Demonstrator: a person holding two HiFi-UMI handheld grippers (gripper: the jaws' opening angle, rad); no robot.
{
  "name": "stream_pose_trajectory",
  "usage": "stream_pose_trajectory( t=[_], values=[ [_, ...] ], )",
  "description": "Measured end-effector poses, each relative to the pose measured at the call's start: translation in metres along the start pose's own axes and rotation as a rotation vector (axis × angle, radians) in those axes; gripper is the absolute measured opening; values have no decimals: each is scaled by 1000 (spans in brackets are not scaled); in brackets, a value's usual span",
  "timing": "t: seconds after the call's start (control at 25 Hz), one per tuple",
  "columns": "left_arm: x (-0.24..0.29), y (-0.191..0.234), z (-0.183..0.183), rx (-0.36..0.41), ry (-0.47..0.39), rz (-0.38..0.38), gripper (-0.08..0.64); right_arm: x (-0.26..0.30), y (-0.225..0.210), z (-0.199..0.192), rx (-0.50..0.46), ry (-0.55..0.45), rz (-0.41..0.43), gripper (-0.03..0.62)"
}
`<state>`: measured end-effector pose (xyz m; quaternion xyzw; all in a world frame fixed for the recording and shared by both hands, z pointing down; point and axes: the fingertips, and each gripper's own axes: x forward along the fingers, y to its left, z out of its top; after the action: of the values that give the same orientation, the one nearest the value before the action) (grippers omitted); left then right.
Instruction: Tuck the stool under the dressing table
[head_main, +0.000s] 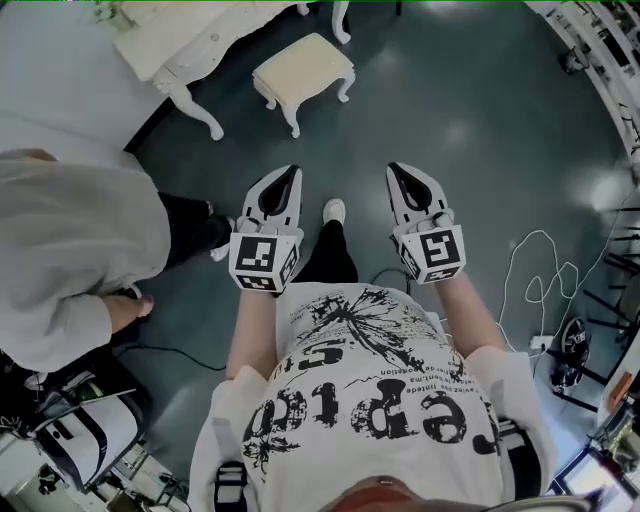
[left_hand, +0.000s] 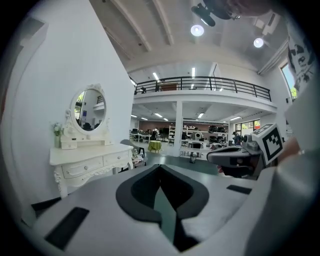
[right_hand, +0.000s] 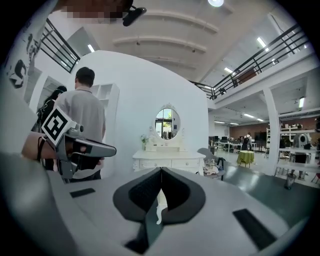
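The stool (head_main: 303, 68), cream-cushioned with curved white legs, stands on the dark floor just right of the white dressing table (head_main: 190, 40) and outside it. Both grippers are held at chest height, well short of the stool. My left gripper (head_main: 293, 172) and right gripper (head_main: 395, 168) point toward it, each shut with nothing held. In the left gripper view the dressing table (left_hand: 90, 161) with its oval mirror (left_hand: 90, 111) stands at the left beyond the shut left gripper (left_hand: 160, 167). In the right gripper view the dressing table (right_hand: 167, 160) lies straight ahead of the shut right gripper (right_hand: 161, 170).
A person in a grey top (head_main: 60, 250) stands close at my left, beside the dressing table, also seen as the person (right_hand: 85, 107). White cables (head_main: 540, 280) lie on the floor at right. A chair with clothes (right_hand: 216, 164) stands right of the table.
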<state>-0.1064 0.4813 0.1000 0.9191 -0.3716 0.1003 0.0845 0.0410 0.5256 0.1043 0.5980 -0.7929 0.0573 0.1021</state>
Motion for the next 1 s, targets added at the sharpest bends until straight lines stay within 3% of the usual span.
stream_pose_trajectory(
  t=[0.2, 0.36, 0.48, 0.68, 1.0],
  values=[
    [89, 83, 17, 2, 18, -12, 20, 114, -46, 20, -12, 23, -23, 18],
    [138, 132, 31, 44, 36, 5, 20, 176, -77, 27, -18, 64, -34, 18],
    [168, 160, 30, 23, 37, 5, 20, 218, -96, 24, -24, 97, -33, 18],
    [216, 190, 1, -38, 94, 47, 20, 282, -120, -1, -44, 151, 34, 18],
    [310, 251, -68, -130, 174, 174, 20, 417, -151, -80, -55, 275, 207, 18]
  ],
)
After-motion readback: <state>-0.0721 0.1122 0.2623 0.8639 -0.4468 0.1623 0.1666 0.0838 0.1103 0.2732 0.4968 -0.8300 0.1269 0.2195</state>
